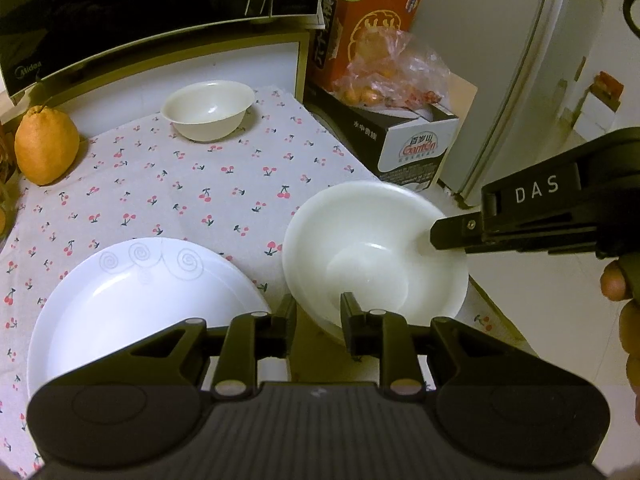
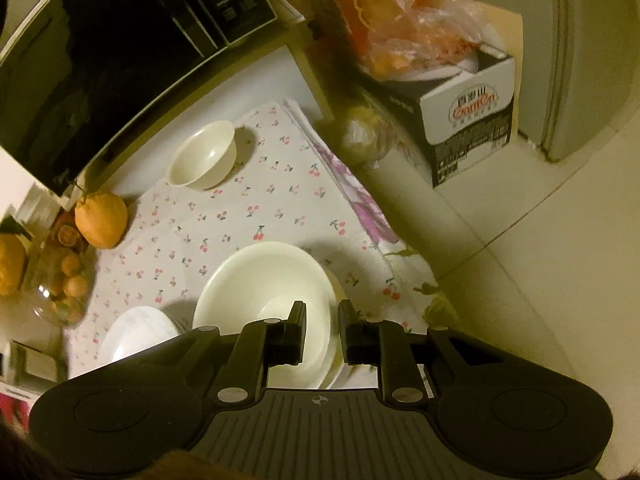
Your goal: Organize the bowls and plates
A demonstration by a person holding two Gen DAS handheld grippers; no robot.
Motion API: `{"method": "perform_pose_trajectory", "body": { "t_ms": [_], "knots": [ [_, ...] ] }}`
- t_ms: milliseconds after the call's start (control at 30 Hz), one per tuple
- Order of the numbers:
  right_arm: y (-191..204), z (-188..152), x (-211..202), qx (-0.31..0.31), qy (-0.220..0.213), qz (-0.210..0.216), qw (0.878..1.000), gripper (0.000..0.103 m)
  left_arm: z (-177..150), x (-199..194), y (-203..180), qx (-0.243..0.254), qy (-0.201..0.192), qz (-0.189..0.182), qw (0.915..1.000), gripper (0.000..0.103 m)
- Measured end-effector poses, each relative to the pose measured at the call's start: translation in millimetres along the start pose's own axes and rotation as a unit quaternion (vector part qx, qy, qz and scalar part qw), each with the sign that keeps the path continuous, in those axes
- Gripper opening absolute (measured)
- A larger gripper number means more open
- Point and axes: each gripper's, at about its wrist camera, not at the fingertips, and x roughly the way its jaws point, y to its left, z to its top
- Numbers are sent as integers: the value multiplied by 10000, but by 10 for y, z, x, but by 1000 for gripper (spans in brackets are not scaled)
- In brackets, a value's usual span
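Observation:
A large white bowl [image 1: 372,248] sits at the right edge of the cherry-print cloth. My left gripper [image 1: 317,312] is shut on its near rim, one finger inside and one outside. My right gripper [image 1: 434,236] comes in from the right and pinches the bowl's right rim. In the right wrist view that rim runs between the fingers of the right gripper [image 2: 323,320], and the bowl [image 2: 256,280] fills the middle. A white plate [image 1: 140,300] with swirl marks lies left of the bowl, also seen as plate [image 2: 136,332]. A small cream bowl [image 1: 208,110] stands at the back, also in view as bowl [image 2: 202,152].
A black microwave [image 1: 120,20] hangs over the back of the table. A yellow-orange fruit [image 1: 46,146] stands at far left, near a glass jar of fruit [image 2: 60,288]. Right of the table stand cardboard boxes [image 1: 412,148], a bag of fruit [image 1: 392,76] and a fridge [image 1: 540,60].

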Motion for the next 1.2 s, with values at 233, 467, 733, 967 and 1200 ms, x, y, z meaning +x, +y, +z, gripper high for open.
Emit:
{"method": "perform_pose_trajectory", "body": {
  "t_ms": [233,467,733,967,1200],
  "knots": [
    [15,1,8,-122,12,-23,9999,19,5,18,-17,49,6,23,10000,22],
    [-4,2,5,-57,12,-22,10000,19,19,2,-19,31,-60,7,10000,27],
    [-48,23,-15,128,21,130,9998,29,30,-76,-57,142,-226,-27,9996,51],
    [-45,36,-36,152,-12,216,9997,34,49,-129,-46,153,-321,24,9994,64],
    [-54,65,-79,216,-115,308,9992,59,58,-165,-15,115,-347,18,9993,80]
  ]
}}
